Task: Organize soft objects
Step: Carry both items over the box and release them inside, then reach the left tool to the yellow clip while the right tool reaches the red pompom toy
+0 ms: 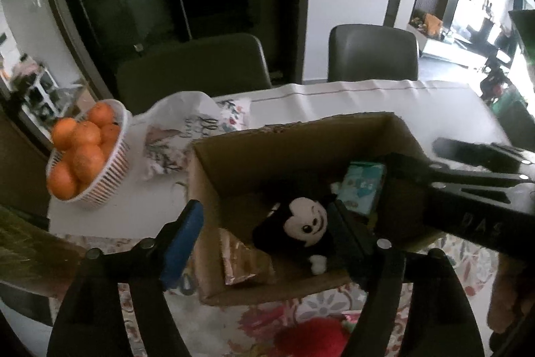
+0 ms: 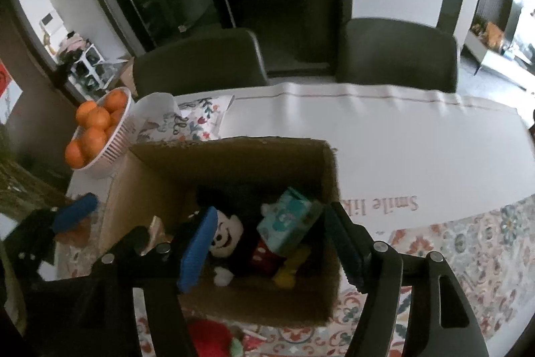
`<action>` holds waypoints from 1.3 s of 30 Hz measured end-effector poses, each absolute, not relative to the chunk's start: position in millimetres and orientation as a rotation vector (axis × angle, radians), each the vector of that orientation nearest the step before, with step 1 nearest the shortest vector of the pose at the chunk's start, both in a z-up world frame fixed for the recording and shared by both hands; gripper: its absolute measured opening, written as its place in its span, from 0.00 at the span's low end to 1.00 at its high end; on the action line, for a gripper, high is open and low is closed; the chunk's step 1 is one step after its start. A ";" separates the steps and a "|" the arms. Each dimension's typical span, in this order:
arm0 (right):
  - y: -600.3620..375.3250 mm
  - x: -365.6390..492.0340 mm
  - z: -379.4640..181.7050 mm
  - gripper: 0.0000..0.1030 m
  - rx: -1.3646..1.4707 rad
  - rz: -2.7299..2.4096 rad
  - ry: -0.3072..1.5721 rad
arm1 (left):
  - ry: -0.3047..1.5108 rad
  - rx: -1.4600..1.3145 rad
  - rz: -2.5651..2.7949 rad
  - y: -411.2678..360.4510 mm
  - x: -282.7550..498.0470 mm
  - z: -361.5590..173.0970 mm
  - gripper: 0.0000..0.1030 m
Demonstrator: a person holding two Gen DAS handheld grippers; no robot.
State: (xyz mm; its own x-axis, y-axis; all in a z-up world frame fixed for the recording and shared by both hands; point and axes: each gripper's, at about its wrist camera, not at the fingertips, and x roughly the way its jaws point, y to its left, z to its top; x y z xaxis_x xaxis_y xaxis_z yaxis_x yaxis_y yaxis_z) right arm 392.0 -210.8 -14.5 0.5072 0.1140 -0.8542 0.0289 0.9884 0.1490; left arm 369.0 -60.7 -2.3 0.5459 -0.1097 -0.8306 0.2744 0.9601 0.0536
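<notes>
Mickey plush [image 2: 234, 243] lies in the cardboard box [image 2: 160, 176] on the table [image 2: 384, 136], beside a teal pack [image 2: 287, 225]. Both tools, left [image 1: 267, 240] and right [image 2: 267, 246], gape wide, empty. Next grab likely the red plush [image 2: 210, 337]: pinch mid-body. It's cropped at the frame edge.

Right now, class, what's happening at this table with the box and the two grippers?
A person holds the left gripper and right gripper open above a cardboard box. Neither grips anything. A Mickey Mouse plush and a teal tissue pack already lie inside. A red plush waits on the table in front, beside a basket of oranges.
</notes>
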 end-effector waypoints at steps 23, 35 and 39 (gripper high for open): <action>-182.5 308.1 33.5 0.72 0.036 0.070 0.837 | 0.806 0.271 -0.098 -24.5 277.2 47.0 0.83; -145.0 271.2 28.7 0.72 -0.031 0.169 0.849 | 0.830 0.258 -0.072 6.2 231.5 37.7 0.83; -135.8 262.8 24.5 0.72 -0.048 0.202 0.871 | 0.844 0.246 -0.069 14.4 218.0 30.7 0.83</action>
State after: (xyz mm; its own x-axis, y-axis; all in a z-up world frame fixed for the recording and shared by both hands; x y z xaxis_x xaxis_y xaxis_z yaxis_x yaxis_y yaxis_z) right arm 262.8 -135.8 24.5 0.6264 0.1567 -0.7636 -0.1955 0.9799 0.0406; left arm 218.0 14.4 30.7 0.6638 0.0370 -0.7470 0.1574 0.9695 0.1879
